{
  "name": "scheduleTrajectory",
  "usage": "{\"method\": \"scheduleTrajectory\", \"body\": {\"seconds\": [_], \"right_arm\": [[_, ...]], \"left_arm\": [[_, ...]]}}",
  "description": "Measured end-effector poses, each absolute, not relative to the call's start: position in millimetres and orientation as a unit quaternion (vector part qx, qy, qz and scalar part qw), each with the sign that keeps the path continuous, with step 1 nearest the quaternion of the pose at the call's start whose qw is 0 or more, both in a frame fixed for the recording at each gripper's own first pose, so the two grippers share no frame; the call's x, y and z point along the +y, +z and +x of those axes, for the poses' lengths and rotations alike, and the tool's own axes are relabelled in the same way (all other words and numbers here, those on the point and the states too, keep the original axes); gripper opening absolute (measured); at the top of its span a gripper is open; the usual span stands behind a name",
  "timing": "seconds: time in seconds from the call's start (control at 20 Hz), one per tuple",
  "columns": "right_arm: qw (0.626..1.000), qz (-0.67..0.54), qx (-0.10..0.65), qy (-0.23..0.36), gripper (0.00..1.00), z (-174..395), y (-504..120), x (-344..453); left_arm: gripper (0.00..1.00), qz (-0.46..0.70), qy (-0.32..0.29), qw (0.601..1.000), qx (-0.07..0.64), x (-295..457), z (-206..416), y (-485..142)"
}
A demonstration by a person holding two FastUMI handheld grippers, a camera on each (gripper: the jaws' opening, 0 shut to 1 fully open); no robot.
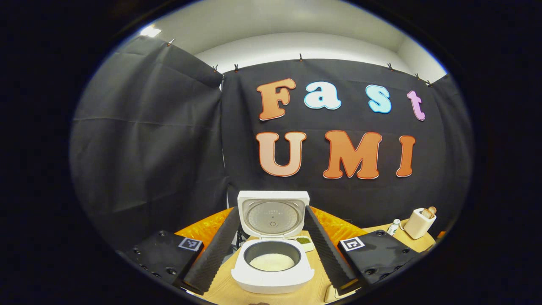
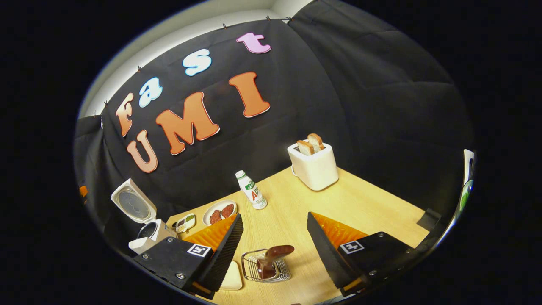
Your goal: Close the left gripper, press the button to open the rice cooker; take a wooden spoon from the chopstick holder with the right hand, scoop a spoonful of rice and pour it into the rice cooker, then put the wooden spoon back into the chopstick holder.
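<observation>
While lying in the wire chopstick holder [image 2: 266, 267], dark brown wooden spoon [image 2: 273, 256]: rigid, light, smooth. Grasp handle. Right gripper [image 2: 275, 241] wide, empty; left gripper [image 1: 271, 245] wide too.

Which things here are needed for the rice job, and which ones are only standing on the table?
For the job:
- rice cooker, lid open, rice inside
- wooden spoon
- chopstick holder, wire, holding the spoon
- right tongs, open above the spoon
- left tongs, open, facing the cooker

Only standing about:
- toaster with bread
- bottle
- plate with food
- small dish
</observation>
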State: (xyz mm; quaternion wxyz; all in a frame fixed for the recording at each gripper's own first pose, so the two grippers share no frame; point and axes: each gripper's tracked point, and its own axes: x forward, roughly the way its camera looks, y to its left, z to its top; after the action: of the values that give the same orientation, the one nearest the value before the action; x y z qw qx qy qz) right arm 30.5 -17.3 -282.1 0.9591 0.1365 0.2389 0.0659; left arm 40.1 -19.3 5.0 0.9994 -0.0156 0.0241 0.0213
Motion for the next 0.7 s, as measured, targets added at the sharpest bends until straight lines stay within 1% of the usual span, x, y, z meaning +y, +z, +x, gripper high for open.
{"method": "scheduleTrajectory", "body": {"seconds": [0.2, 0.3, 0.4, 0.45, 0.5, 0.55, 0.6, 0.65, 0.7], "right_arm": [[0.945, 0.172, 0.268, 0.071, 0.95, 29.0, -313.2, -10.4], [0.933, 0.207, 0.281, 0.086, 0.95, 26.5, -323.4, -0.7], [0.921, 0.237, 0.296, 0.093, 0.91, 22.6, -334.3, 7.1], [0.917, 0.246, 0.3, 0.091, 0.82, 21.8, -340.4, 8.1], [0.914, 0.255, 0.302, 0.089, 0.76, 23.3, -342.8, 8.8], [0.911, 0.264, 0.304, 0.087, 0.68, 24.1, -342.9, 8.9], [0.907, 0.275, 0.305, 0.087, 0.65, 25.2, -343.0, 9.3], [0.904, 0.286, 0.307, 0.087, 0.58, 24.5, -342.3, 9.8], [0.901, 0.291, 0.309, 0.087, 0.52, 25.3, -342.2, 9.8]], "left_arm": [[1.0, -0.016, 0.022, 1.0, -0.005, -24.2, 34.3, 15.3], [1.0, 0.0, 0.019, 1.0, -0.006, -24.5, 33.9, 14.2], [1.0, 0.002, 0.021, 1.0, -0.005, -24.7, 34.6, 13.7], [1.0, -0.001, 0.026, 1.0, -0.004, -23.1, 34.2, 13.6], [1.0, -0.006, 0.032, 0.999, -0.001, -21.9, 33.4, 11.0], [1.0, -0.01, 0.035, 0.999, 0.001, -22.0, 32.4, 8.5], [1.0, -0.015, 0.037, 0.999, 0.004, -20.7, 31.3, 6.2], [1.0, -0.018, 0.04, 0.999, 0.008, -17.4, 30.5, 3.5], [1.0, -0.019, 0.044, 0.999, 0.011, -12.0, 29.7, -0.7]]}}
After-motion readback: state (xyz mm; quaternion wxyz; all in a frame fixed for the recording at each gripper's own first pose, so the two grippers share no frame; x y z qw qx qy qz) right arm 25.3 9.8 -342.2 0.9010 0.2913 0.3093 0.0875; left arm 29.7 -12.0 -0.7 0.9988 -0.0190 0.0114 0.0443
